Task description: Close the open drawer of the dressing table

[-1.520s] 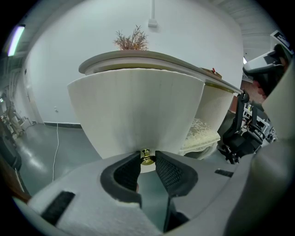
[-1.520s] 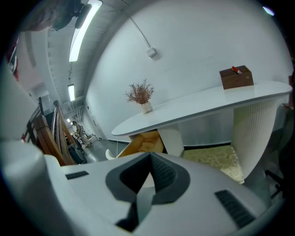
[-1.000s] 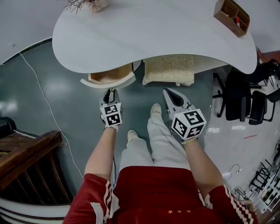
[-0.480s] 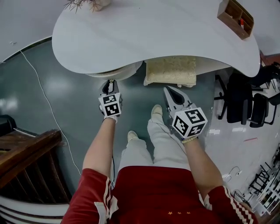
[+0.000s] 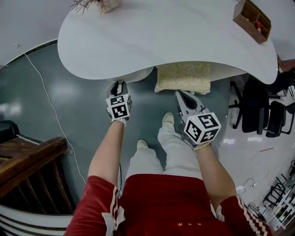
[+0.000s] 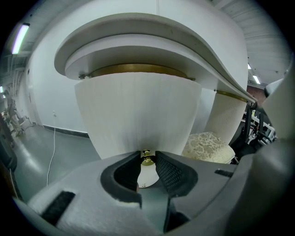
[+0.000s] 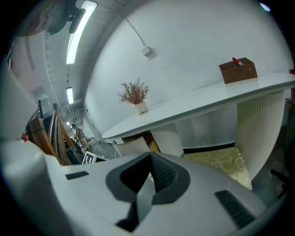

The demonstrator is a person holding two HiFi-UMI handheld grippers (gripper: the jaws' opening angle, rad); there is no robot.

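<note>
Count: two grippers, one drawer, one knob, one stool, one wooden box, one potted dried plant.

Left gripper (image 5: 119, 85): jaws partly apart and closed on the small brass knob (image 6: 147, 159), which fills the gap between the pads. The knob sits low on the ribbed white front of the drawer (image 6: 138, 115).

Drawer: under the left end of the dressing table (image 5: 161, 37), pushed almost fully in. Only a thin wood-coloured strip shows above its front in the left gripper view.

Right gripper (image 5: 181, 95): jaws together, nothing between them. It hangs clear of the table, near the stool (image 5: 183, 77).

Surface: the white curved tabletop carries the wooden box (image 5: 251, 16) at its right end and the dried plant (image 5: 90, 4) at its left end, well apart.

Room: glossy grey-green floor (image 5: 60, 92), with one pale cable (image 5: 44, 97) trailing across it. Wooden stair rail (image 5: 27, 161) at lower left. Black chairs (image 5: 258, 108) at right, their number unclear. White wall (image 7: 184, 37) behind the table
</note>
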